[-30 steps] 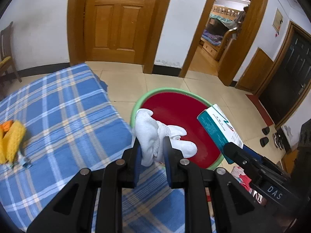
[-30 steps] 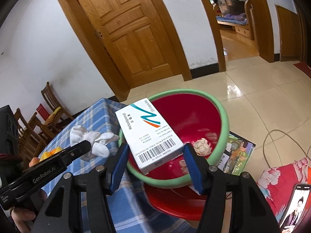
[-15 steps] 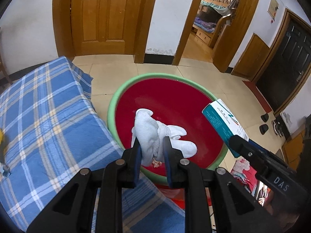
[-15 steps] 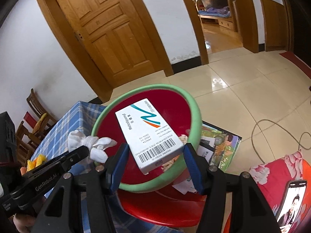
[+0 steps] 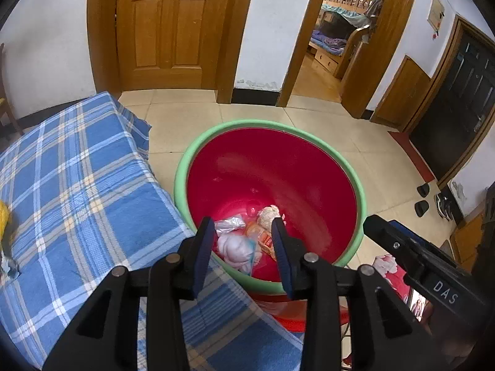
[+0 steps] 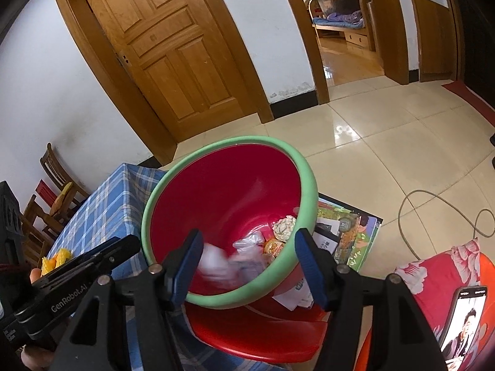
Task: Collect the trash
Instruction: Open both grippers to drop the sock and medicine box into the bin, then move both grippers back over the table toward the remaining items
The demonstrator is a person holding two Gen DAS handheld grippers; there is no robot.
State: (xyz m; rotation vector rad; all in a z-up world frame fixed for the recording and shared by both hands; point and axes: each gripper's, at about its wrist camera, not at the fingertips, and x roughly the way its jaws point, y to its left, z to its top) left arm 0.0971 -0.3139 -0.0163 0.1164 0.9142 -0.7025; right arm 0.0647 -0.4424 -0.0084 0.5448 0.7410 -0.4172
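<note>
A red basin with a green rim (image 5: 182, 170) (image 6: 148, 216) stands beside the blue plaid table (image 5: 77, 185) (image 6: 105, 204). My left gripper (image 5: 243, 241) hangs over its near edge, jaws opening with nothing between them. Below it in the basin lies a white wad (image 5: 235, 247), beside a clear plastic bag (image 5: 230, 224), an orange wrapper (image 5: 263, 238) and a crumpled ball (image 5: 270, 213). My right gripper (image 6: 247, 247) also hangs over the basin, jaws opening and empty. Blurred white shapes (image 6: 216, 259) lie low inside; I cannot make out the white box among them.
The basin rests on a red stool (image 6: 256, 337). A yellow thing (image 5: 4, 216) lies on the table's left. The floor holds a picture booklet (image 6: 349, 232), a cable (image 6: 433, 210), a floral cushion (image 6: 433, 266) with a phone (image 6: 464, 318), and shoes (image 5: 423, 198). Wooden chairs (image 6: 52, 185) stand left.
The left gripper opened and the white cloth fell into the basin. The right gripper widened and the white box left it. Both grippers moved over the basin.
</note>
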